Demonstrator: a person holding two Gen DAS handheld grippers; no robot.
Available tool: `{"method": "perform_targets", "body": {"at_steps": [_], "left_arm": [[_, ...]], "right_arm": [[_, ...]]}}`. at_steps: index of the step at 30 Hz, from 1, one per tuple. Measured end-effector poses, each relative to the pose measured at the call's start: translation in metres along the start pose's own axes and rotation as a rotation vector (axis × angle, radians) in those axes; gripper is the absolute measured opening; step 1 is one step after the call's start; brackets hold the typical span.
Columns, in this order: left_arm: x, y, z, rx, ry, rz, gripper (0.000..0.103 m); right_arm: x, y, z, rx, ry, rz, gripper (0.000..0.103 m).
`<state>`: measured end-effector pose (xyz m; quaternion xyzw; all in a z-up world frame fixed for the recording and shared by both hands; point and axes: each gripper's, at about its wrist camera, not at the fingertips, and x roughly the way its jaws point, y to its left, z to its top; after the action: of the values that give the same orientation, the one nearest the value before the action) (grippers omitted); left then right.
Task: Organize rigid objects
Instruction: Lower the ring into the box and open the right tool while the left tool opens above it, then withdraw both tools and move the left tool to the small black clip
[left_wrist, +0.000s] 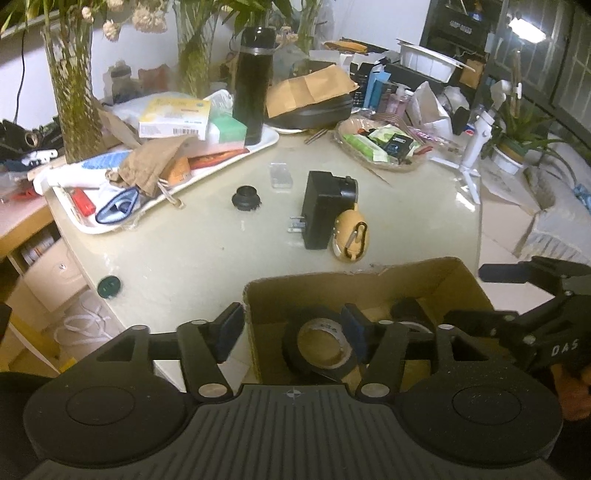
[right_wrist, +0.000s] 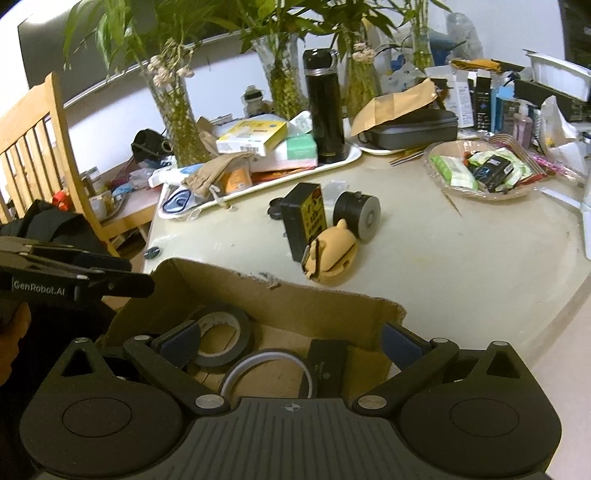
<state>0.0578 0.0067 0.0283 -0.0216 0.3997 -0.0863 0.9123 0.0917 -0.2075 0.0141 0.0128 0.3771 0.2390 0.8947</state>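
Box: an open brown cardboard box (right_wrist: 280, 306) with a torn rim sits at the near edge of the pale round table (left_wrist: 207, 240), under both my grippers.
Inside it: a black roll of tape (left_wrist: 319, 343) with a tan core, tilted against the box wall; a thin grey-white ring (right_wrist: 267, 373) lying flat; a small black block (right_wrist: 327, 363) beside the ring.
My left gripper (left_wrist: 291, 332): jaws apart, one pad outside the box wall, the other just beside the tape roll; nothing pinched.
My right gripper (right_wrist: 291, 343): spread wide over the box, gripping nothing.
Still on the table: a black rectangular charger (left_wrist: 317, 210) with metal prongs, a tan rounded case (left_wrist: 352, 236) with a carabiner touching it, a black cylinder (right_wrist: 360, 216), a small black cap (left_wrist: 246, 197).
White tray (left_wrist: 266, 144): boxes, a tall black flask (left_wrist: 253, 85), a brown pouch.
Wicker basket (left_wrist: 347, 146): green and white packets.
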Motion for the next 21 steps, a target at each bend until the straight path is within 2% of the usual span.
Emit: {"method": "perform_targets", "body": {"at_steps": [1,2,13,21], "left_arm": [[-0.001,0.0,0.0,0.004,-0.008,0.009,0.07],[-0.002,0.0,0.001,0.009,-0.016,0.021,0.071],[0.004,0.006,0.015,0.033,-0.004,0.096,0.072],[0.016,0.017,0.025,0.016,0.025,0.104,0.072]], "right_arm": [[0.0,-0.001,0.001,0.006,-0.005,-0.004,0.103],[-0.001,-0.003,0.001,0.011,-0.009,-0.009,0.103],[0.002,-0.017,0.006,0.054,-0.028,-0.091,0.103],[0.013,-0.022,0.013,0.042,-0.022,-0.12,0.103]]}}
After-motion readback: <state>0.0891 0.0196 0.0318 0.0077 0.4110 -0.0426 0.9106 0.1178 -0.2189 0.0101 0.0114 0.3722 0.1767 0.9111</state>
